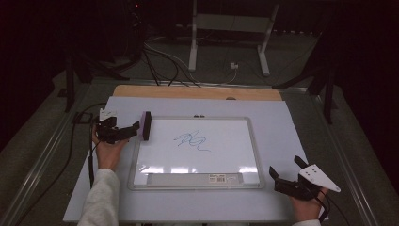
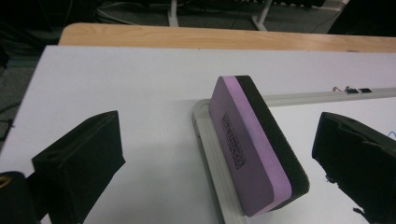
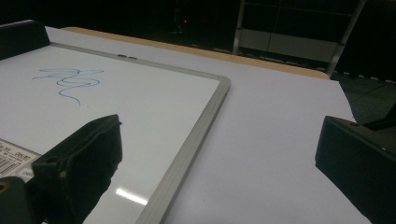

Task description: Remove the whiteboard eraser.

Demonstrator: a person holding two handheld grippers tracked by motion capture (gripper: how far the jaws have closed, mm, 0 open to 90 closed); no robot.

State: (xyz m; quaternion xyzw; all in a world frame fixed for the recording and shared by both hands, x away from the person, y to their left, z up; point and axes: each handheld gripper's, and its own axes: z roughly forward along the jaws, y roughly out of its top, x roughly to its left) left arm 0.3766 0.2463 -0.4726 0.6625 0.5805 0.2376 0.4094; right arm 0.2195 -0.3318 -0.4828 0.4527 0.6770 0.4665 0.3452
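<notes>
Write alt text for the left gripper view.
A purple-and-black eraser stands on its long edge on the whiteboard's grey frame, tilted, between the left tool's two open black jaws, neither of which touches it. Behind lie the white table and its wooden back edge.

Eraser (image 2: 256,144) print and whiteboard (image 3: 140,107) barcode label illegible

Dark room; grey floor (image 1: 221,56); white metal stand (image 1: 230,33); cables (image 1: 160,61) trailing on floor.
</notes>
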